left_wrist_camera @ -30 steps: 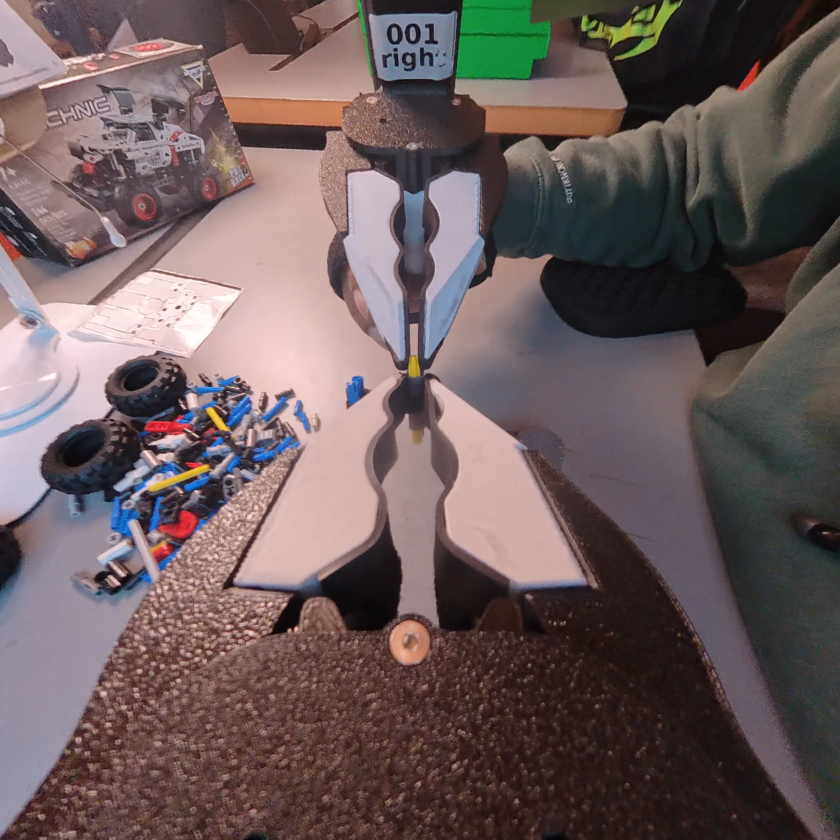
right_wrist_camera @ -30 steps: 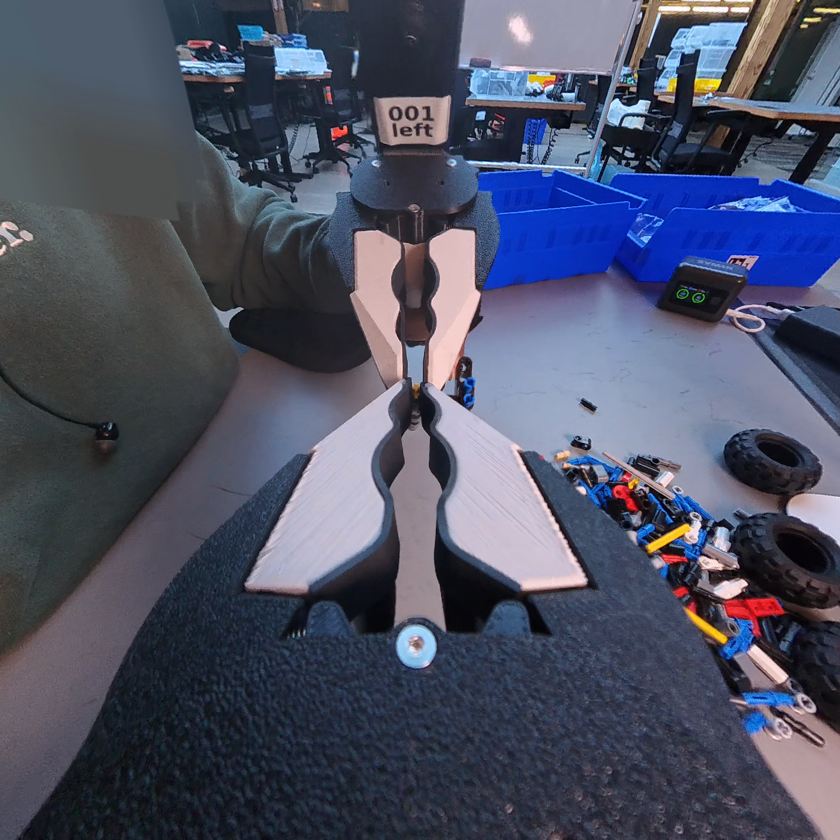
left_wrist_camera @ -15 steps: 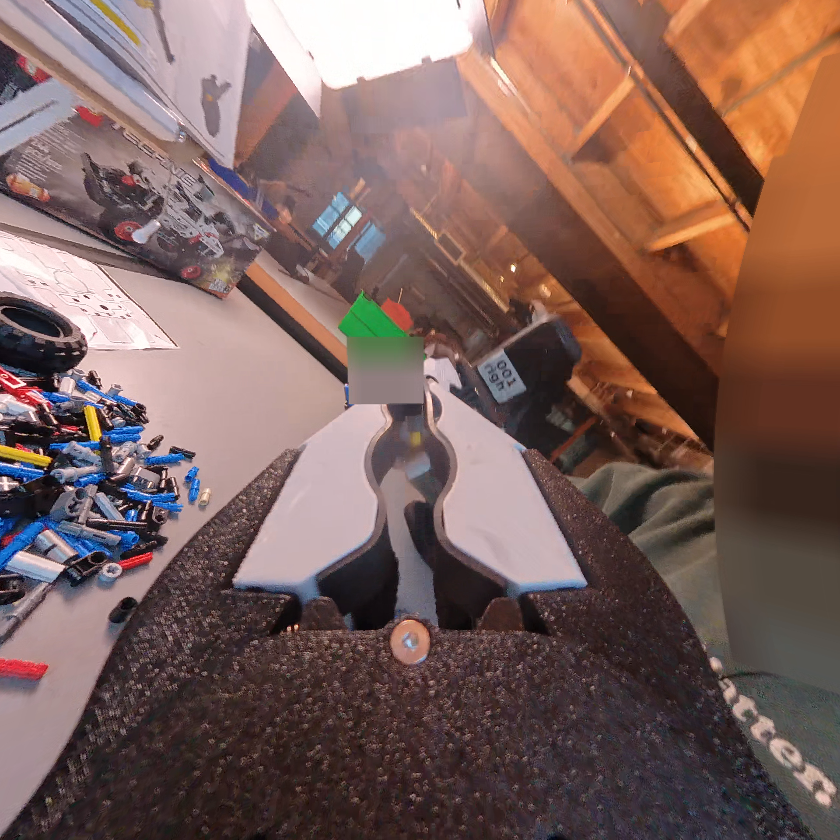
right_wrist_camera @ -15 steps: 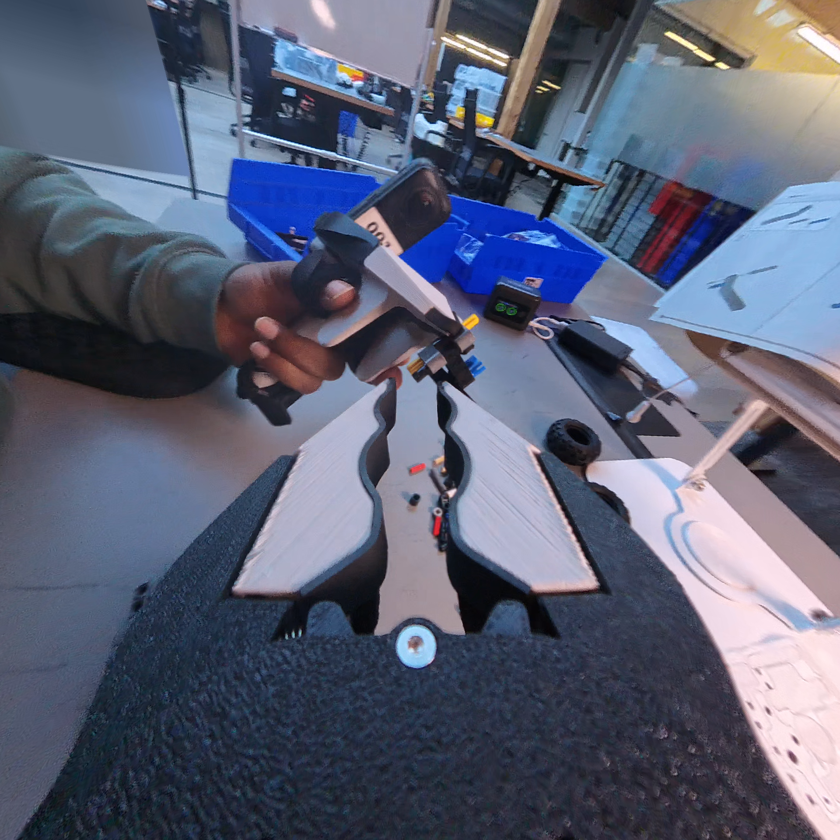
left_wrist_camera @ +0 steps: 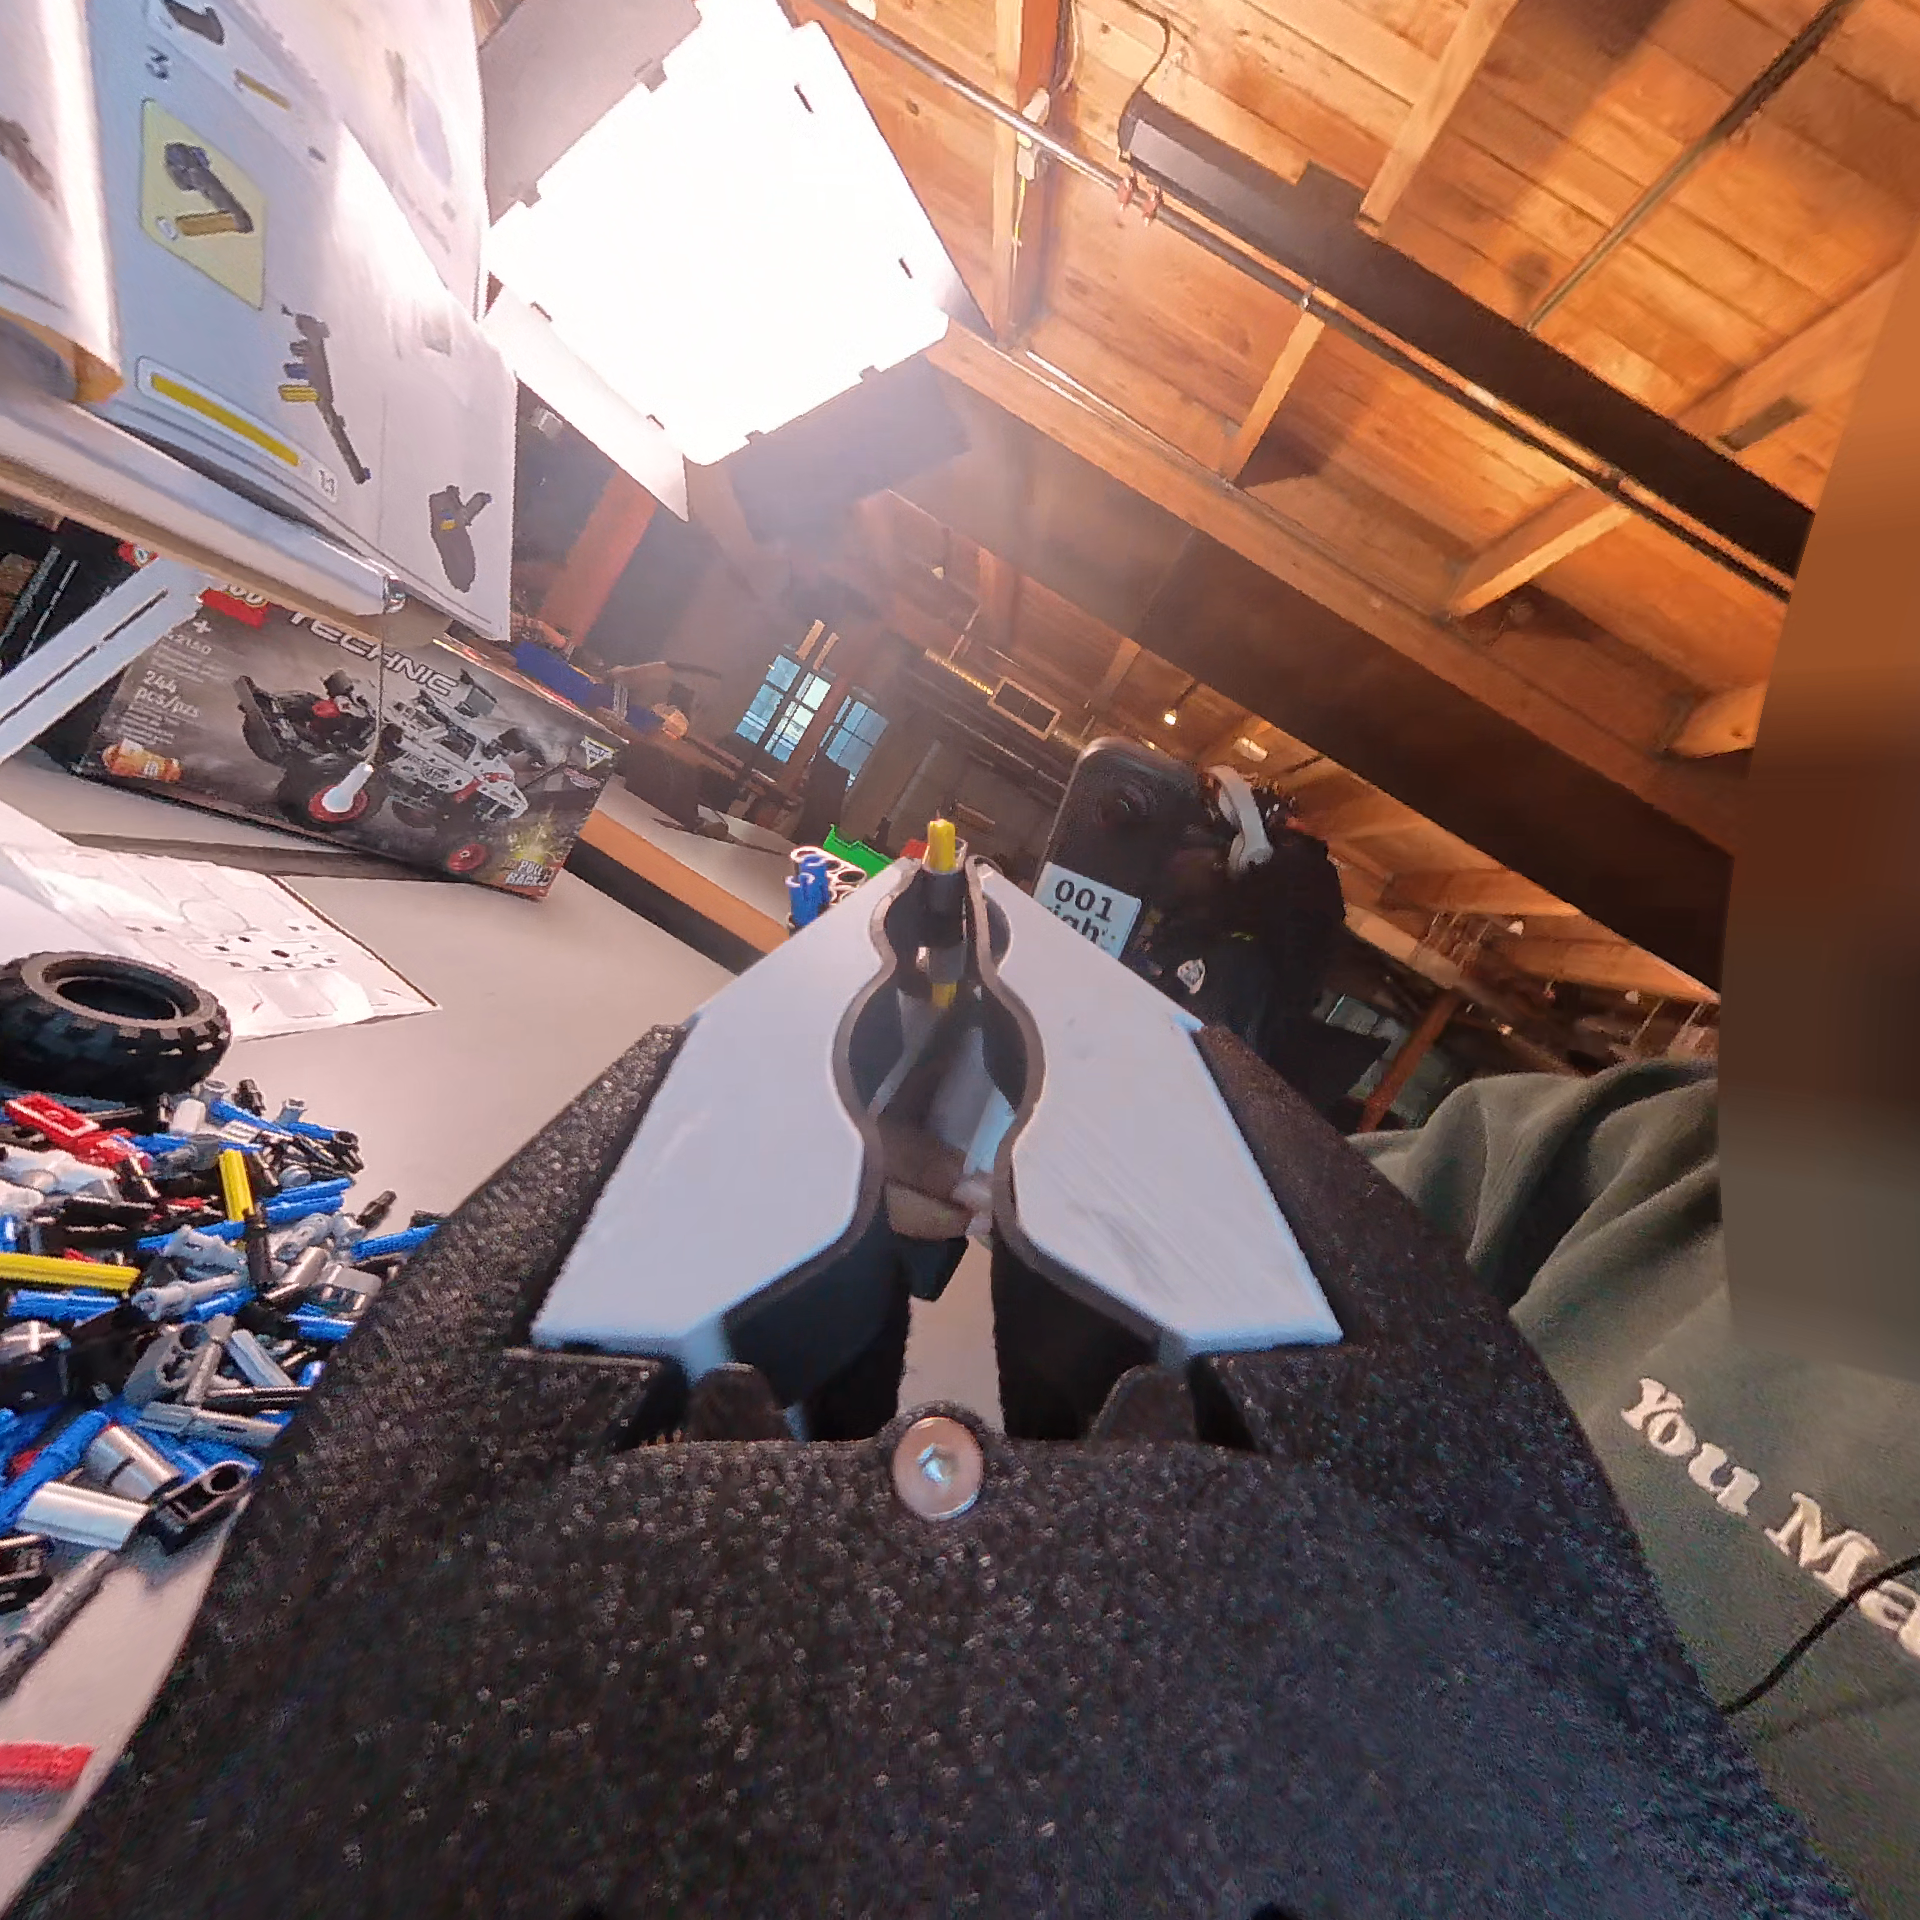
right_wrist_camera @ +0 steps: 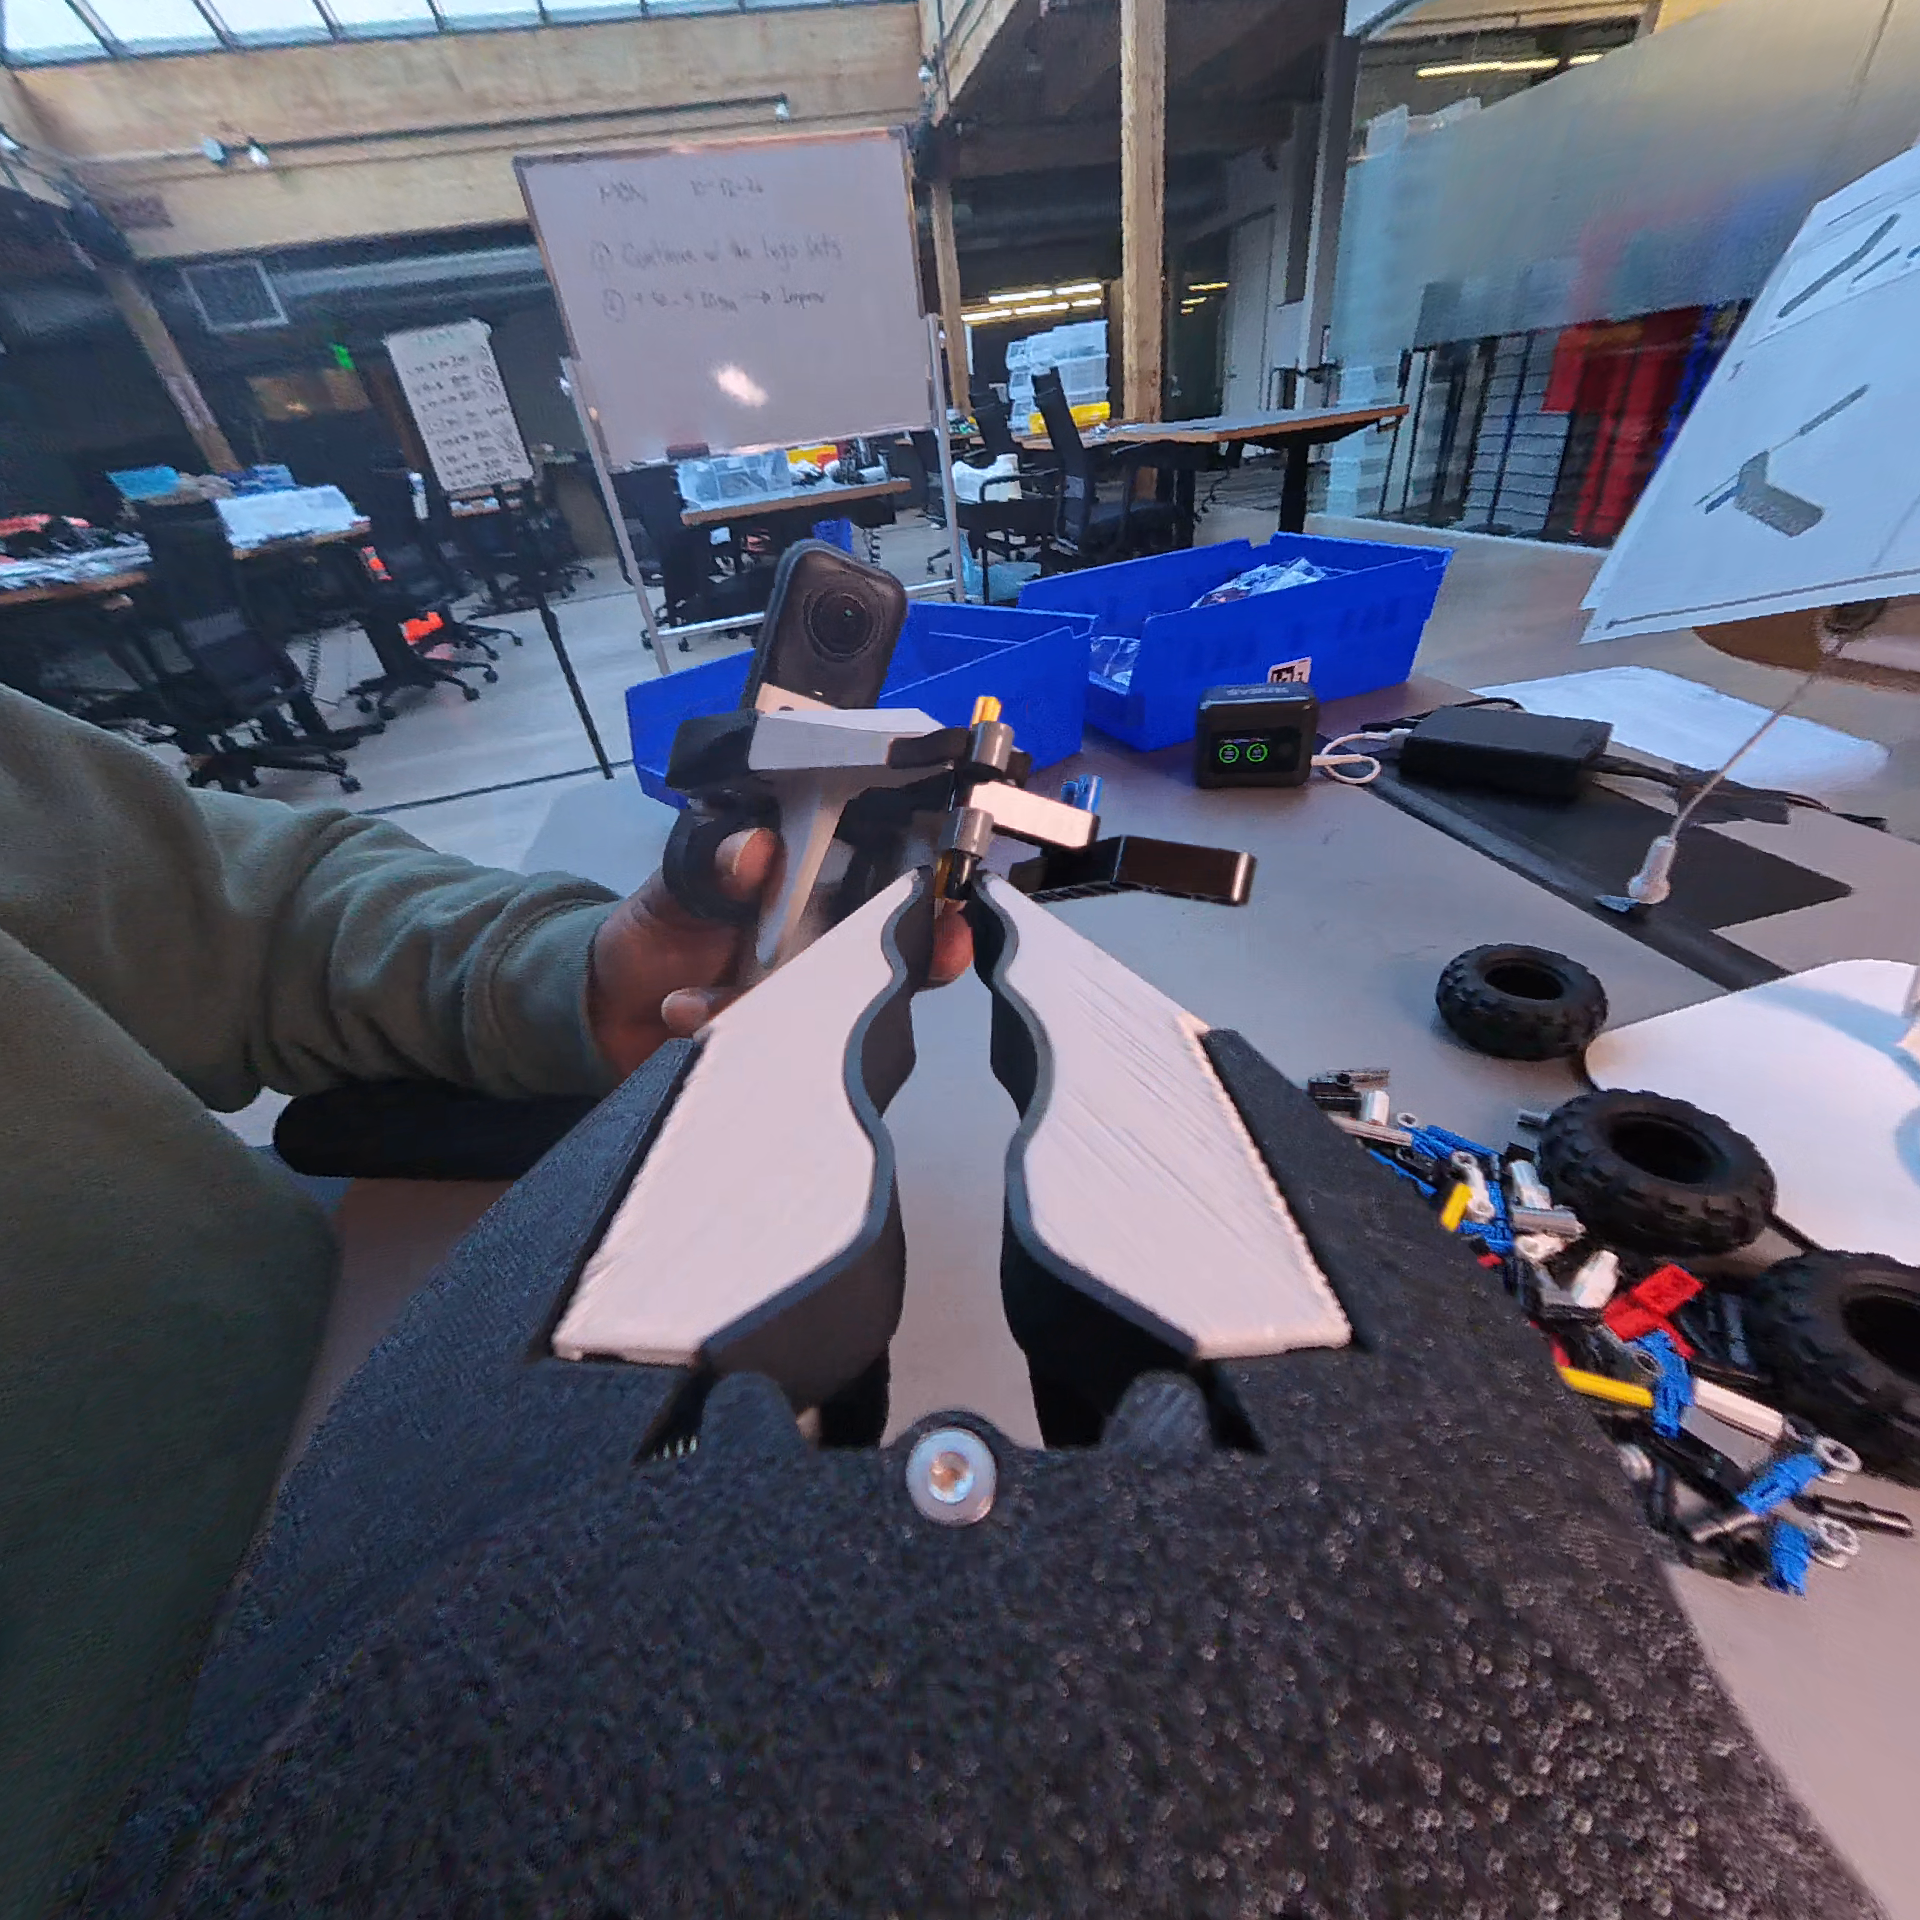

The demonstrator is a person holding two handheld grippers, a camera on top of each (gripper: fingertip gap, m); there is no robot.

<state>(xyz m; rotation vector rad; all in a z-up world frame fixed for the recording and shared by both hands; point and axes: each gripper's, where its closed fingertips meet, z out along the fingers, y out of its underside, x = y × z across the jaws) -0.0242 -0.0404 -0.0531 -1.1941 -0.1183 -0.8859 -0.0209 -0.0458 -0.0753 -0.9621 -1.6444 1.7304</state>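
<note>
Left gripper: the left gripper (left_wrist_camera: 940, 904) is seen clenched on a small yellow axle with grey bushes (left_wrist_camera: 940, 914), raised at frame centre above the grey table (left_wrist_camera: 540, 966).
Right gripper: the right gripper (right_wrist_camera: 951, 888) is seen with its tips nearly closed at the axle's lower end; whether it is gripped cannot be told.
Assembly: a black beam (right_wrist_camera: 1143, 868) and a grey piece are seen joined to the axle, right of centre.
Progress: only a small sub-assembly is built; a pile of loose blue, black and red plastic parts (left_wrist_camera: 156, 1278) and black rubber tyres (right_wrist_camera: 1652, 1184) are left unused.
Writing: print is carried by the toy-truck box (left_wrist_camera: 353, 758) at upper left, the whiteboard (right_wrist_camera: 738, 291) and the gripper tags; it is not reproduced.
</note>
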